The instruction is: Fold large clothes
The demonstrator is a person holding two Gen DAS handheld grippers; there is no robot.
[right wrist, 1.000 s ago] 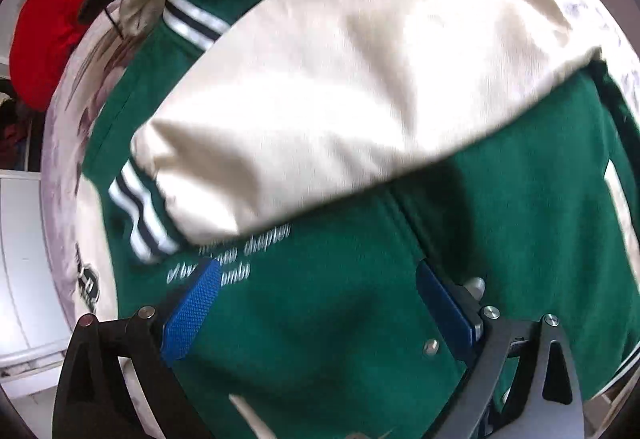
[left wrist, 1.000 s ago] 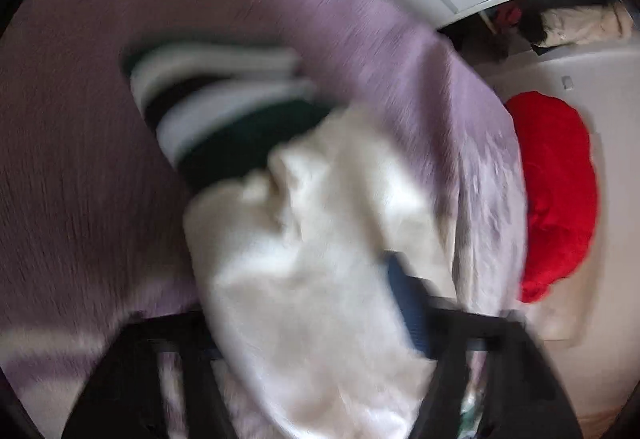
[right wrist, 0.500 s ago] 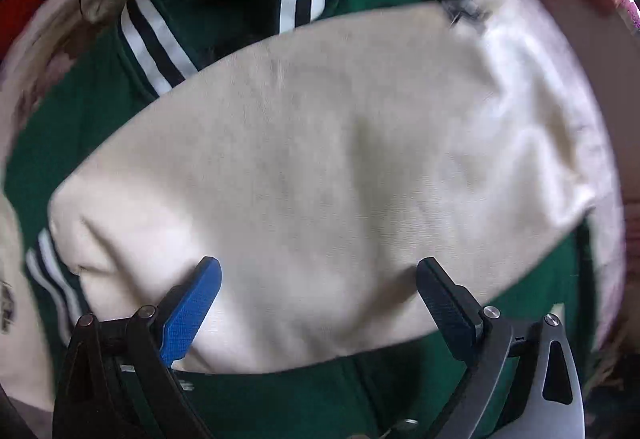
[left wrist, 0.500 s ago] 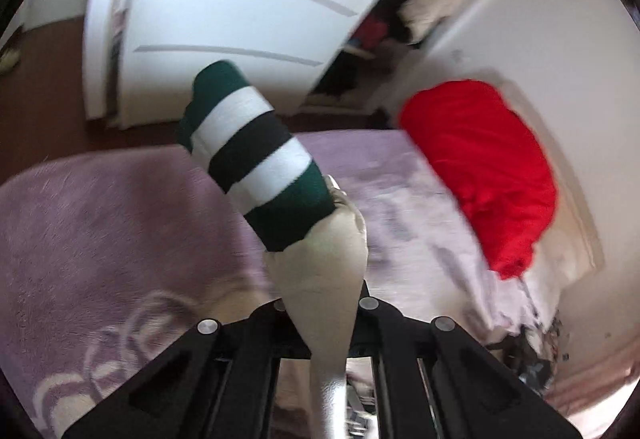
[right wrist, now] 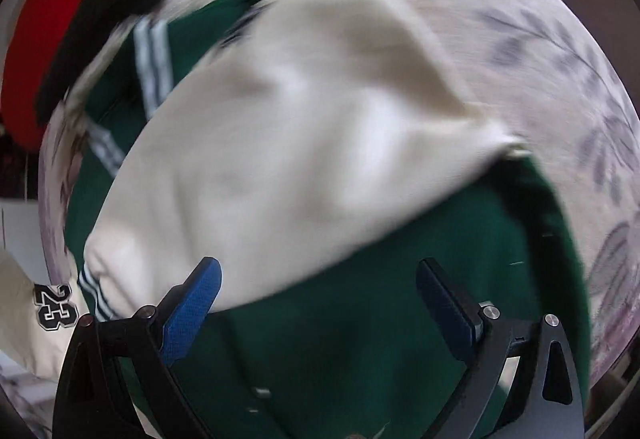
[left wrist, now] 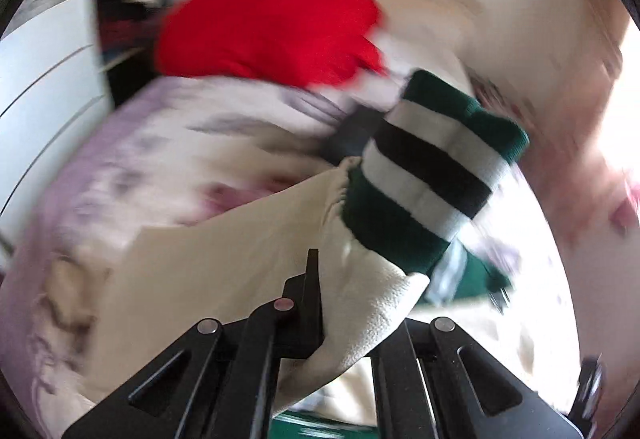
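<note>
Your left gripper [left wrist: 320,303] pinching cream sleeve [left wrist: 224,259], striped cuff [left wrist: 432,175] ahead, your right gripper [right wrist: 318,303] spread above green jacket [right wrist: 360,351].

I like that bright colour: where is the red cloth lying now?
The red cloth lies at the far end of the floral bed cover, upper left in the left wrist view, beyond the striped cuff.
</note>
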